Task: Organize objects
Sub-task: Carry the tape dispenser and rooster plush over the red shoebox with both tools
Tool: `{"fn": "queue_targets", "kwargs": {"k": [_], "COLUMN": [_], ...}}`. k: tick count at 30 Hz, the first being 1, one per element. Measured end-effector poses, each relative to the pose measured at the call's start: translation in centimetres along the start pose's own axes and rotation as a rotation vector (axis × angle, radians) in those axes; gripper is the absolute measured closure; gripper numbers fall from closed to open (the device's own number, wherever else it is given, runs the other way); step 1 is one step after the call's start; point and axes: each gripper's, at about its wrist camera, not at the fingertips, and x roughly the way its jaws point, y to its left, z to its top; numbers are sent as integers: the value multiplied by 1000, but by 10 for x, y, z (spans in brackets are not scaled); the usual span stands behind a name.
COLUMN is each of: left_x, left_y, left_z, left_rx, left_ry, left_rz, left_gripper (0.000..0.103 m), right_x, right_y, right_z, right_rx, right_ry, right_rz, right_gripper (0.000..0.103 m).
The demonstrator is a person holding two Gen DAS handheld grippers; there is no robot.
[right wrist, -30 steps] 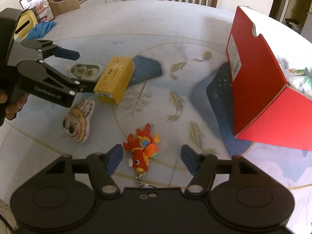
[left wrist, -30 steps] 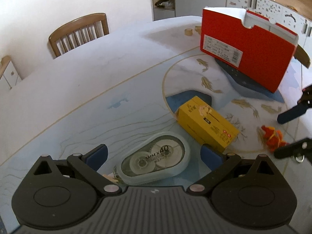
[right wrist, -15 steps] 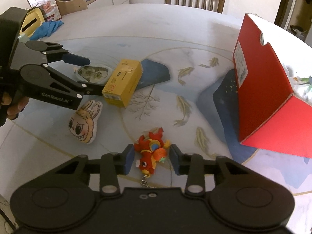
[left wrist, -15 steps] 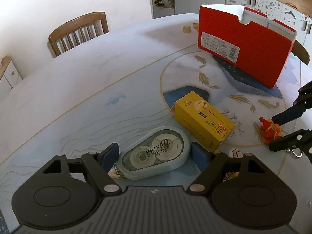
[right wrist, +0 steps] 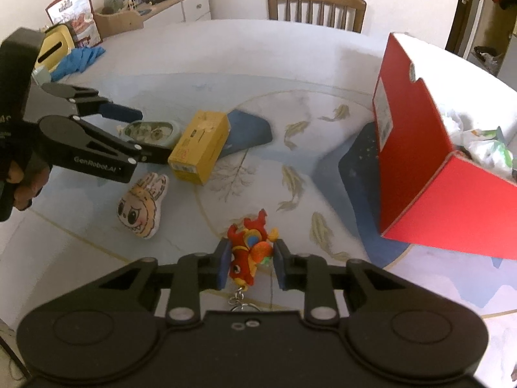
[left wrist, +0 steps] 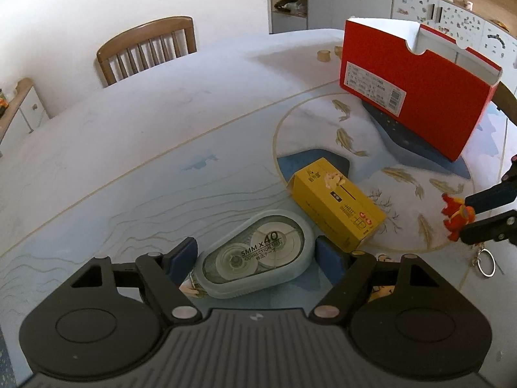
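Note:
My left gripper [left wrist: 255, 255] has its pads against both sides of a pale blue correction tape dispenser [left wrist: 258, 257] lying on the table. My right gripper [right wrist: 250, 265] is shut on a red and orange plush fish keychain [right wrist: 250, 249]; its key ring [right wrist: 240, 305] hangs below. A yellow box [left wrist: 337, 205] lies just right of the dispenser, and shows in the right wrist view [right wrist: 200, 145]. A plush bunny face [right wrist: 143, 205] lies near the left gripper [right wrist: 142, 135]. An open red shoebox [right wrist: 420, 161] stands at the right, with crumpled items inside.
The round table [left wrist: 145, 148] has a fish-pattern cover. Wooden chairs [left wrist: 145, 48] stand at the far edge. A small tape roll [left wrist: 324, 55] lies beyond the red box [left wrist: 413, 93]. A blue cloth [right wrist: 79, 59] and a yellow container [right wrist: 55, 45] sit far left.
Both grippers have closed: the left one from wide open onto the correction tape dispenser, the right one onto the plush fish keychain. The right gripper also moved forward over the fish.

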Motion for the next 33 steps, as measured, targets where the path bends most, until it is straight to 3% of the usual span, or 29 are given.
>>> {"fn": "queue_targets", "kwargs": {"k": [15,33], "left_x": [-33,-67], "left_y": [4,-59], "left_z": [11,81], "left_rx": [-122,-111], "left_ry": [-26,-112], "left_rz": [14,0], "left_gripper": [24,24], "right_x": [-52,-117], "right_y": [-24,-93], "right_z": [12,38], "right_rx": [49,77], "right_ry": [-127,-282], "right_rz": [14,-18], "right_gripper": [77,77]}}
